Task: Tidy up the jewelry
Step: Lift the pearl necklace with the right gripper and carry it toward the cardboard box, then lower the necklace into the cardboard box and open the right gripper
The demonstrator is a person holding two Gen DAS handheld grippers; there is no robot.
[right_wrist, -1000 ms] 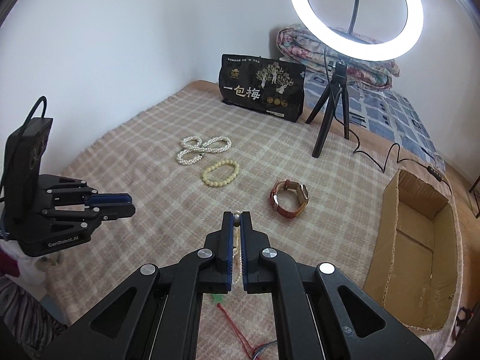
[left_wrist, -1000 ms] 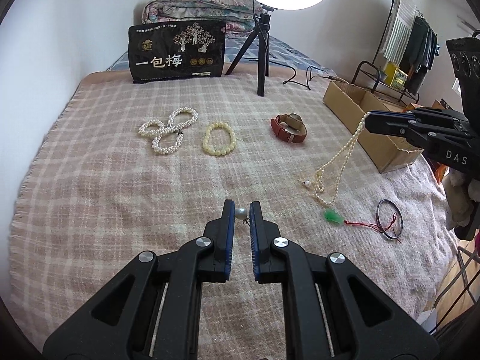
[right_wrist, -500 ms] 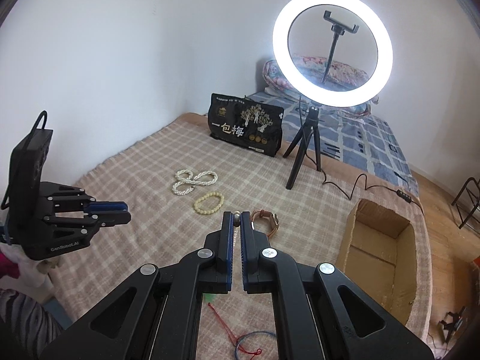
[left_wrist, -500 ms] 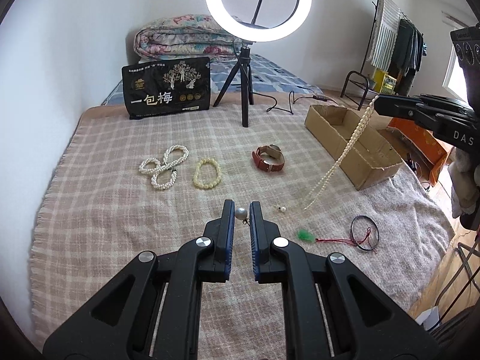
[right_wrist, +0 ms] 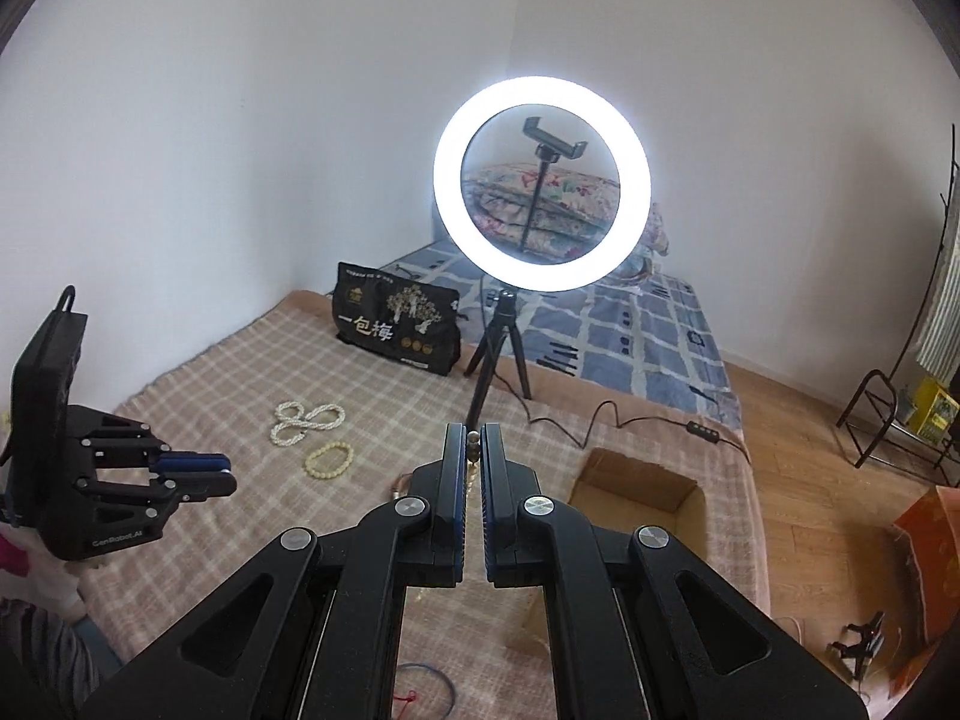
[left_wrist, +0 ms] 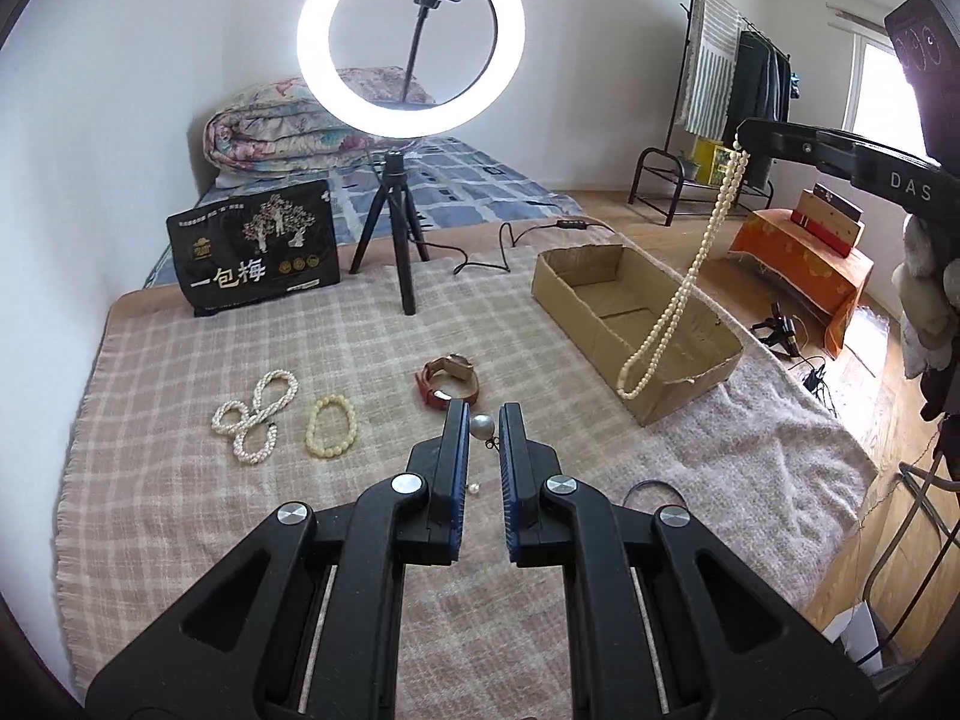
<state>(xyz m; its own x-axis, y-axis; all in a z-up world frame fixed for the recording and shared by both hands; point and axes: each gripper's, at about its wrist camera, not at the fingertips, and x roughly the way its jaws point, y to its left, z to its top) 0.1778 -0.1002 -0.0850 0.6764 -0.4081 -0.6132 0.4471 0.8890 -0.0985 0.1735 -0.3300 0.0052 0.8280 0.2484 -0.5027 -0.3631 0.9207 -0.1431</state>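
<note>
The pearl necklace [left_wrist: 678, 306] hangs in the air from the right gripper [right_wrist: 474, 441], whose jaws are closed on its top beads. Its long axis is almost vertical, and its lower loop hangs in front of the cardboard box [left_wrist: 606, 264] on the bed [left_wrist: 180, 360]. The left gripper [left_wrist: 483, 426] has its jaws nearly closed on one big pearl [left_wrist: 482, 426], nearer the watch [left_wrist: 450, 381]. I judge that the right hand is nearer to the box.

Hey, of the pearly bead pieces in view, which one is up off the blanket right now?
The long pearl necklace, hanging from the right gripper in front of the cardboard box. The looped white pearl strand and yellow bead bracelet lie flat on the blanket.
</note>
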